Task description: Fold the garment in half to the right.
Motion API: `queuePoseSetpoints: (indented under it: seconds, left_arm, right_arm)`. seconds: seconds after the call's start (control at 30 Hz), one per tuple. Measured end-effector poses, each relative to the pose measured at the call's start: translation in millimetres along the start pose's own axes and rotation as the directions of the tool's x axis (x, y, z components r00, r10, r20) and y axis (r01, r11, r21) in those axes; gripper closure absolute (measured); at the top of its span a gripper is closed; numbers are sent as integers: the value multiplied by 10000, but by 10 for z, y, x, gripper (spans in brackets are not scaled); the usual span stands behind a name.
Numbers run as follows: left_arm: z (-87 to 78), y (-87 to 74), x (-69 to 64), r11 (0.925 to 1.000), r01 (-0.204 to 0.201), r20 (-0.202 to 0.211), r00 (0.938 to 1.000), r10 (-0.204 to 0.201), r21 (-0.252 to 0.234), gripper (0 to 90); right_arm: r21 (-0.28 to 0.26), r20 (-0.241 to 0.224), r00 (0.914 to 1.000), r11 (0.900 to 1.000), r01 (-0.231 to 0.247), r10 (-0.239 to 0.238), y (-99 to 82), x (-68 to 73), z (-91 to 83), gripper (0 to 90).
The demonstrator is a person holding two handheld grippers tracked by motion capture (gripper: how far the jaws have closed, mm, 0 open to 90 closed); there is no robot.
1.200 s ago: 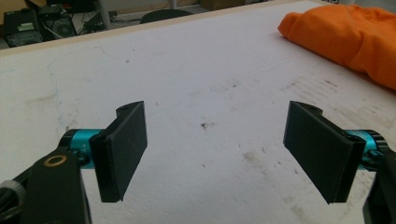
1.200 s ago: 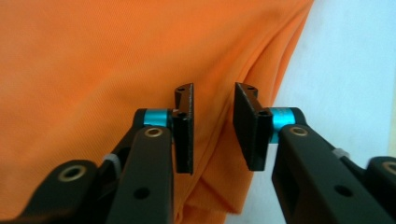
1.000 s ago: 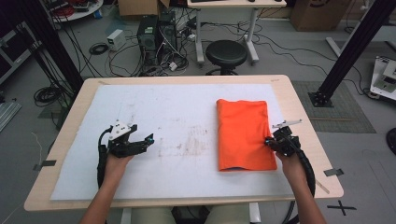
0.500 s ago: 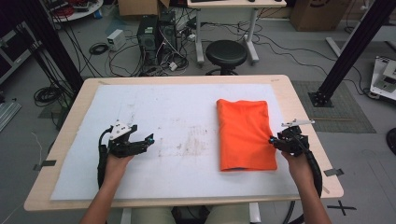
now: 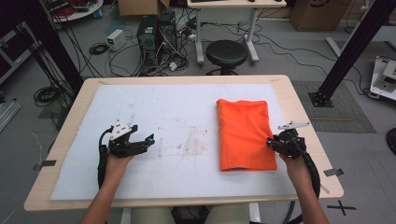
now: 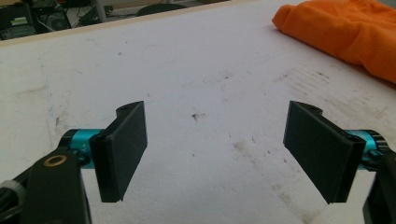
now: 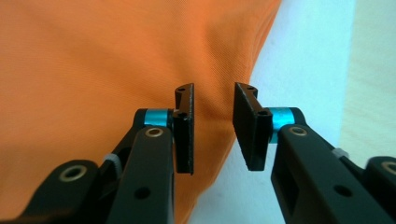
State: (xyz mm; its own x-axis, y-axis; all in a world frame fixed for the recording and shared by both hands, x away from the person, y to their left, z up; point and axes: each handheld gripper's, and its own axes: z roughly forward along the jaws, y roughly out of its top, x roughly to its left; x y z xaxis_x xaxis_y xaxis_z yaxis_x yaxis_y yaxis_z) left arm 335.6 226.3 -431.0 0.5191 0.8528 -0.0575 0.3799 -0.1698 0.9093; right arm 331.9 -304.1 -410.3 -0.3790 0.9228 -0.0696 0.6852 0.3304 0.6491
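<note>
From above, the folded orange cloth [image 5: 244, 134] lies flat on the right half of the white-covered wooden worktop [image 5: 187, 116], well apart from the left gripper [image 5: 140, 145], which rests on bare covering at the near left. The right gripper [image 5: 275, 143] sits at the cloth's right edge, near its front corner. Its own camera shows what the high view cannot: the jaws have just closed a little after opening and stand a narrow gap apart right over the cloth's edge [image 7: 116, 60], with the weave behind that gap and nothing pinched between the pads. The left gripper view shows its jaws spread wide over stained white surface, holding nothing, the cloth [image 6: 345, 30] off at the far right.
</note>
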Motion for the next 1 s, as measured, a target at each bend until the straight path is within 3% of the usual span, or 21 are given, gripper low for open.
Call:
queuePoseSetpoints:
  seconds: [0.13, 0.3, 0.37, 0.43, 0.57, 0.63, 0.67, 0.73, 0.87, 0.93, 1.0]
  left_arm:
    - [-5, 3, -12, 10000, -34, 9, 10000, 34, -20, 217]
    - [-7, 7, -30, 10000, -17, 49, 10000, 17, -29, 217]
    - [7, 6, -33, 10000, -34, 49, 10000, 34, -7, 217]
    - [15, 6, -37, 10000, -4, 35, 10000, 4, -8, 217]
    - [10, 5, -28, 10000, -13, 35, 10000, 13, 3, 217]
    - [10, 2, -17, 10000, 10, 0, 10000, -10, 5, 217]
    - [10, 2, -13, 10000, 24, 9, 10000, -24, 10, 217]
    - [7, 3, -15, 10000, 15, -2, 10000, -15, -3, 217]
    - [3, 5, -18, 10000, 0, -11, 10000, 0, -4, 217]
    - [3, 5, -15, 10000, 38, -4, 10000, -38, -40, 217]
    - [-1, 5, -11, 10000, 2, 16, 10000, -2, -38, 217]
  right_arm:
    - [-90, -131, 9999, 10000, -17, 16, -110, 38, -143, 655]
    - [448, -582, 9975, 9983, -386, 412, -313, 85, -189, 653]
    - [893, -800, 9963, 9957, -246, 318, -390, 123, -145, 745]
    - [973, -700, 9975, 9953, 8, 61, -435, 146, -125, 861]
    - [1166, -105, 9999, 9932, 65, -54, -408, 128, -211, 877]
    - [1189, -121, 9999, 9929, 74, -60, -414, 111, -224, 875]
    - [1162, -200, 9998, 9932, 93, -71, -415, 109, -227, 852]
    - [1035, -207, 9998, 9946, -50, 71, -404, 105, -236, 717]
    - [57, -516, 9976, 9990, -453, 456, -285, 125, -238, 522]
    - [-332, -694, 9964, 9982, -506, 482, -176, 177, -201, 468]
    - [-528, -801, 9965, 9982, -269, 226, -48, 244, -132, 437]
